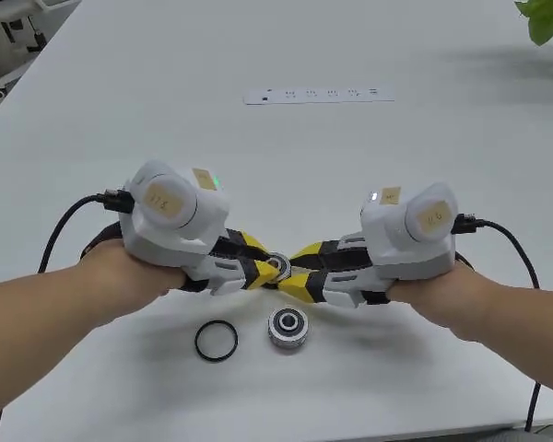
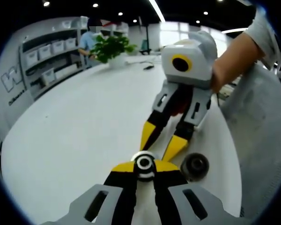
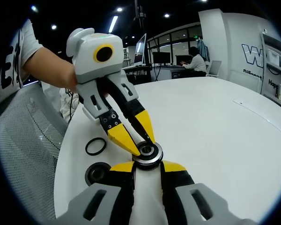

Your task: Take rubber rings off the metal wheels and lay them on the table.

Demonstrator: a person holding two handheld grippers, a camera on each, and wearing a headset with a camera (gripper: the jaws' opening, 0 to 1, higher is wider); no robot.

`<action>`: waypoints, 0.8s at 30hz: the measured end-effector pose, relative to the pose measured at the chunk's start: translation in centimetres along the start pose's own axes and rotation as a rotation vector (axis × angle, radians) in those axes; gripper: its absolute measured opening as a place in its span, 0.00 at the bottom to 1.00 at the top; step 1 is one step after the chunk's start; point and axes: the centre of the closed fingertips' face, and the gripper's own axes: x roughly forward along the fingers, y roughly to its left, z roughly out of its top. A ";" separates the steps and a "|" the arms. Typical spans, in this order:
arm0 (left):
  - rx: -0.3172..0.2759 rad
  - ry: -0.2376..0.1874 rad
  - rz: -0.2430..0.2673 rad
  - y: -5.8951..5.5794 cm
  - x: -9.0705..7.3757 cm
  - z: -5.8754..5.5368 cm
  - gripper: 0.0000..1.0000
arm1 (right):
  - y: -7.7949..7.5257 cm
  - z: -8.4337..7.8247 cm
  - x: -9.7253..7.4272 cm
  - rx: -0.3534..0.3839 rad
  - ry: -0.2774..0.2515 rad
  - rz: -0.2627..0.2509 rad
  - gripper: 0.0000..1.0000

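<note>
Nearest are the person's left hand (image 1: 134,272) and right hand (image 1: 442,295), each wrapped round a white gripper body. The two grippers meet nose to nose at a small metal wheel (image 1: 277,266) over the white table (image 1: 369,157).

From the wheel's left comes the left gripper (image 1: 261,271). In the right gripper view its yellow-tipped fingers (image 3: 126,138) are drawn close together and pinch the wheel's far rim.

From the wheel's right comes the right gripper (image 1: 293,276). Its own view shows its yellow fingertips (image 3: 175,167) closed against the wheel's two sides, with the wheel sitting between them and a dark band round its rim. Whether the left gripper's fingers grip that band or the metal cannot be told.

Just nearer the person than the held wheel, a second wheel (image 1: 288,329) lies flat on the table. To its left, and apart from it, lies a loose black rubber ring (image 1: 217,340), also flat. Far beyond the held wheel lies a white power strip (image 1: 318,95).
</note>
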 end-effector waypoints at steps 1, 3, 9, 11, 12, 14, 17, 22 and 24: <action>0.000 0.000 0.000 0.0 0.0 0.0 0.14 | 0.0 0.0 0.0 0.000 0.000 0.000 0.17; -0.001 0.000 0.000 0.0 0.0 0.0 0.14 | 0.0 0.0 -0.1 -0.001 0.000 0.001 0.17; -0.002 0.001 0.001 0.0 0.0 0.0 0.14 | 0.0 -0.1 -0.2 -0.005 0.002 0.003 0.14; -0.002 0.001 0.001 0.0 0.0 -0.1 0.14 | 0.0 -0.1 -0.2 -0.007 0.003 0.003 0.14; -0.002 0.002 0.001 0.0 0.0 -0.1 0.14 | 0.0 -0.2 -0.3 -0.008 0.004 0.004 0.13; -0.002 0.003 0.002 0.0 0.0 -0.1 0.14 | -0.1 -0.2 -0.4 -0.010 0.008 0.001 0.10; 0.000 0.005 0.003 0.0 0.0 0.0 0.14 | -0.3 -0.3 -0.4 -0.001 0.009 -0.001 0.08; 0.002 0.005 0.003 0.0 0.0 0.0 0.14 | -0.4 -0.3 -0.4 -0.003 0.010 -0.006 0.06; 0.001 0.005 0.003 0.0 0.0 -0.1 0.14 | -0.4 -0.3 -0.4 -0.005 0.011 -0.008 0.04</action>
